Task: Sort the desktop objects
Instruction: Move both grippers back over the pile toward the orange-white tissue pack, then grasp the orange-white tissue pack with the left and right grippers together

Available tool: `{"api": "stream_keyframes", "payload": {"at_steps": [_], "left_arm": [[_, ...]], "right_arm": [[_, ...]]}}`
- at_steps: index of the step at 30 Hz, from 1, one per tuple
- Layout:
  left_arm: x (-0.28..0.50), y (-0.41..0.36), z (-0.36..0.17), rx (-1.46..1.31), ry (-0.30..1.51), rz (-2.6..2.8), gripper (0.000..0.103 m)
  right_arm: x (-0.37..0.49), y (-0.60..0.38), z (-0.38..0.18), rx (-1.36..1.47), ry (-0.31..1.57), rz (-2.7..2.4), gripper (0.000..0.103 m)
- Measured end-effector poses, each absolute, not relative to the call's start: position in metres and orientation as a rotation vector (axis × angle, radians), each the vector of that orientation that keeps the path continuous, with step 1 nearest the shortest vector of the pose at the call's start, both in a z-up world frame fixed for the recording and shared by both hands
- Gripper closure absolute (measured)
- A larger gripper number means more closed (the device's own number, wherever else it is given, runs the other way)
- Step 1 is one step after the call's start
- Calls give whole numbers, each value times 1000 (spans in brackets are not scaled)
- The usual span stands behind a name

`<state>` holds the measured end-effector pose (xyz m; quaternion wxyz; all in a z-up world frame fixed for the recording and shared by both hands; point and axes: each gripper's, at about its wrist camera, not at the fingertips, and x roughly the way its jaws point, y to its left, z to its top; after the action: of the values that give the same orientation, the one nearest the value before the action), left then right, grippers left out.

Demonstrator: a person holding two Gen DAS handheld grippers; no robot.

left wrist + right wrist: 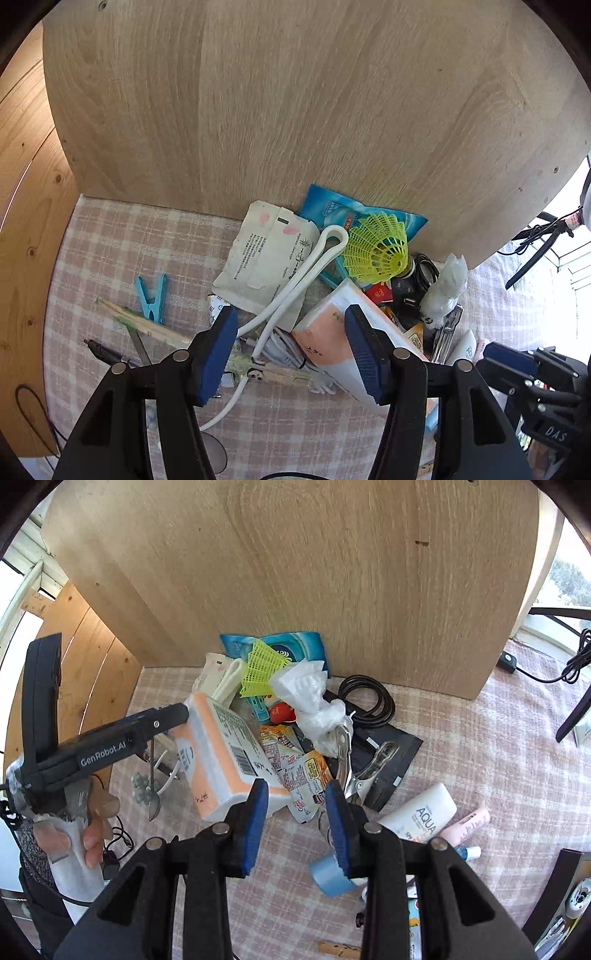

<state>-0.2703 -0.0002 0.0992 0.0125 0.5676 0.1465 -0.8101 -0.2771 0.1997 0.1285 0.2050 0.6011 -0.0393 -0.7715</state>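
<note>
The left tool (291, 347) hangs spread over the tissue pack (332, 339) at the pile's left side on the desk (110, 240). The right tool (295, 823), also spread, hovers above the snack sachets (303, 775). Sorting looks barely begun; next, likely lower and pinch one item free.

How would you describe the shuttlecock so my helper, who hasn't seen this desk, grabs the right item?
Find the upright wooden board at the back of the checked tablecloth. The clutter heap lies against its foot, and the shuttlecock sits on top, on a blue packet. It is the only neon-yellow thing there, with a plastic lattice skirt.
</note>
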Motion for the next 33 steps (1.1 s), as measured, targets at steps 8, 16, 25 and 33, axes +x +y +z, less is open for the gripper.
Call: {"api": "stream_keyframes", "payload": {"at_steps": [8,16,25,33], "left_arm": [[-239,-27,91,1724,635,-2424,64],[-237,18,60,1862,552,-2465,90],[-244,49,71,1875,588,-2607,103],[-226,71,81,1909,507,-2631,103]], "right_arm": [[-292,171,108,1711,-37,-2061,71],[-287,150,68,1779,4,-1955,77],[-278,157,59,1798,2,-1971,100],[-269,171,70,1771,12,-1961,100]]}}
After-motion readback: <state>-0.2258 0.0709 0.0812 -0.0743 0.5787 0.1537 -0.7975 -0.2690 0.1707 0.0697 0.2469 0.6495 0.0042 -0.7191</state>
